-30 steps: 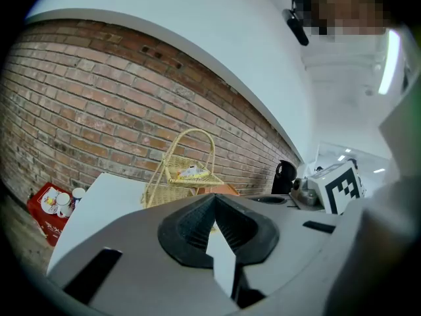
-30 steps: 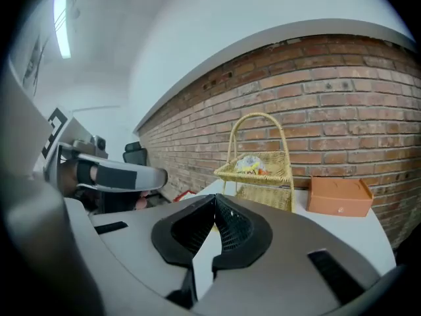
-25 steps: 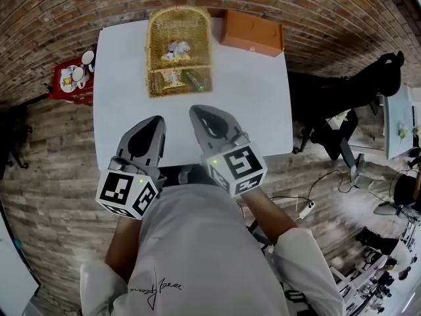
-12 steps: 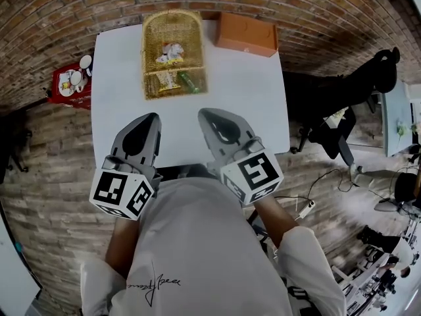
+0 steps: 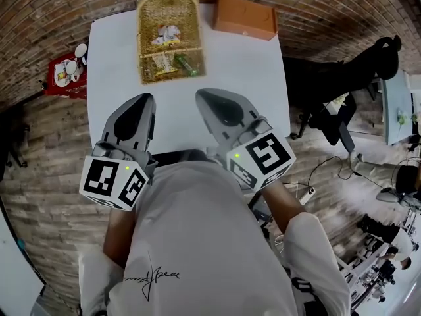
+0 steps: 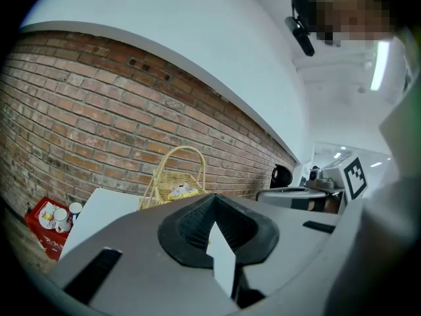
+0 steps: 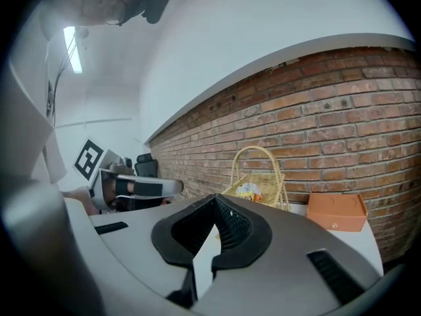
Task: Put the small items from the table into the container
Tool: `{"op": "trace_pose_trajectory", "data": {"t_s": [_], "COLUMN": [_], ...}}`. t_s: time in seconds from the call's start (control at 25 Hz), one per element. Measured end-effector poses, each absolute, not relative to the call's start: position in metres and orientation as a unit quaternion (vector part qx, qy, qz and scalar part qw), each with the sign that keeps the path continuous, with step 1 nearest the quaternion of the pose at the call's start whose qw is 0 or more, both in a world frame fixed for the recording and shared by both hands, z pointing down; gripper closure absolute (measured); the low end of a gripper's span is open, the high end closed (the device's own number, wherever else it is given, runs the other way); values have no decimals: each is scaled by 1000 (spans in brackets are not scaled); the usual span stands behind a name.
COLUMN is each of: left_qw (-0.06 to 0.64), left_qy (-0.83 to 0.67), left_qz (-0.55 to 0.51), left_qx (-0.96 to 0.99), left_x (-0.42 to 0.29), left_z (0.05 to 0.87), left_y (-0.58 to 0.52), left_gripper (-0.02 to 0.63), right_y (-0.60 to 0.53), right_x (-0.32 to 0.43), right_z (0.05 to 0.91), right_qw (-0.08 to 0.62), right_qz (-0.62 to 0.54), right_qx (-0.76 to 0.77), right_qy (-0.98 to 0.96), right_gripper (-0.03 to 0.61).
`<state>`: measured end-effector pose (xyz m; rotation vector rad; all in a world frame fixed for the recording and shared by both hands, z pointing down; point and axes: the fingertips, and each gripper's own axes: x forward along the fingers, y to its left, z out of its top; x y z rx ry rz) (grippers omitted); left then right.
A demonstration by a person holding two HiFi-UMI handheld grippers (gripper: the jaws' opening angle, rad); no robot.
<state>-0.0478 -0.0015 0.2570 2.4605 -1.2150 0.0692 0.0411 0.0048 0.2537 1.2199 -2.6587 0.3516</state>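
Small items (image 5: 164, 37) sit inside wicker basket (image 5: 146, 45) on white table (image 5: 243, 71), well ahead of both sets of fingertips. One green item (image 5: 186, 64) lies at the basket's near right corner.

Left gripper (image 5: 140, 103): fingers pressed together, nothing between them. Right gripper (image 5: 208, 97): fingers likewise pressed together, empty. Tips side by side, apart, over the near part of the table.

Orange box (image 5: 243, 17) lies beyond the right fingertips, just beside the basket. Red box with cups (image 5: 64, 76) is off the table, left of the left fingers.
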Motion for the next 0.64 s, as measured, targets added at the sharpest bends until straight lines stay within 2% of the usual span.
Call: {"op": "trace_pose_trajectory", "data": {"t_s": [0.64], "left_qw": [204], "left_qy": [-420], "left_qz": [29], "left_qx": [884], "left_x": [-49], "left_z": [260], "left_y": [10], "left_gripper": [604], "right_y": [18], "right_x": [31], "right_z": [253], "right_qw": [101], "right_qz": [122], "right_qx": [401], "right_qy": [-902], "right_gripper": [558]}}
